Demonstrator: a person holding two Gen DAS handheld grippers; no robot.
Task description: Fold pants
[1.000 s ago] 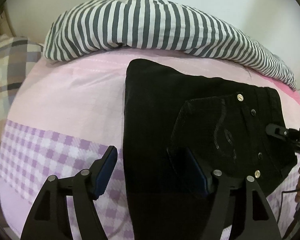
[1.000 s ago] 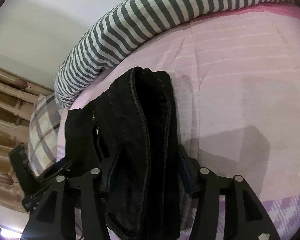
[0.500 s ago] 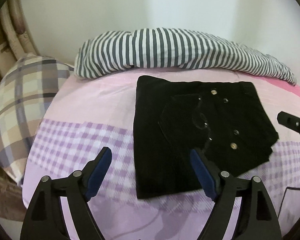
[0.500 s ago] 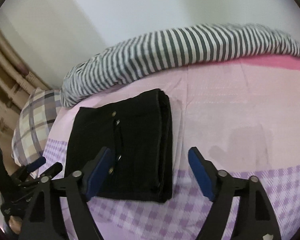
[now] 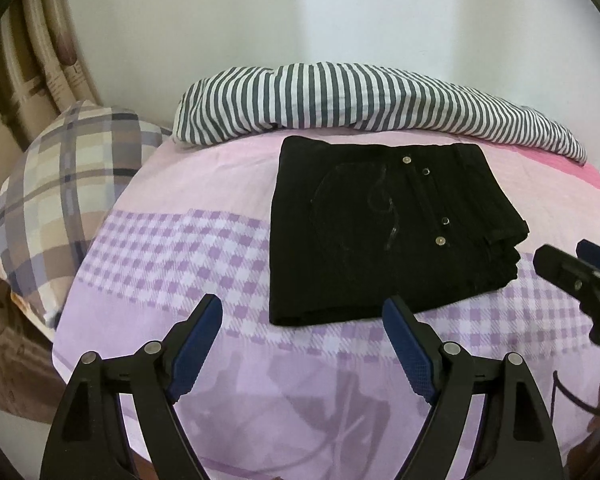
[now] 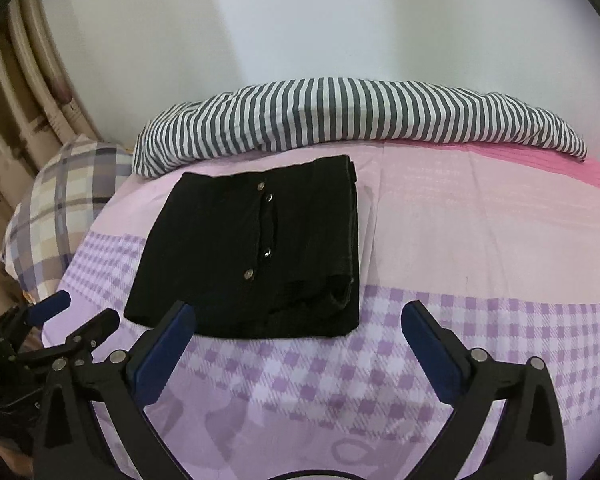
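Note:
Black pants (image 5: 384, 228) lie folded into a compact rectangle on the pink and purple bed sheet (image 5: 172, 240), metal studs facing up. In the right wrist view the pants (image 6: 252, 252) sit left of centre. My left gripper (image 5: 304, 312) hangs open above the sheet, short of the pants' near edge, nothing between its blue pads. My right gripper (image 6: 296, 320) is also off the pants, its jaws opening wide and empty. The right gripper's tip (image 5: 572, 276) shows at the right edge of the left wrist view.
A grey-and-white striped duvet (image 5: 360, 100) is bunched along the far side of the bed against the white wall. A plaid pillow (image 5: 56, 200) lies at the left, with a curtain (image 5: 32, 60) behind it. The bed's near edge runs under the grippers.
Both grippers let go of the pants, opened and pulled back and up. The pants now lie flat and folded on the sheet, farther from both cameras.

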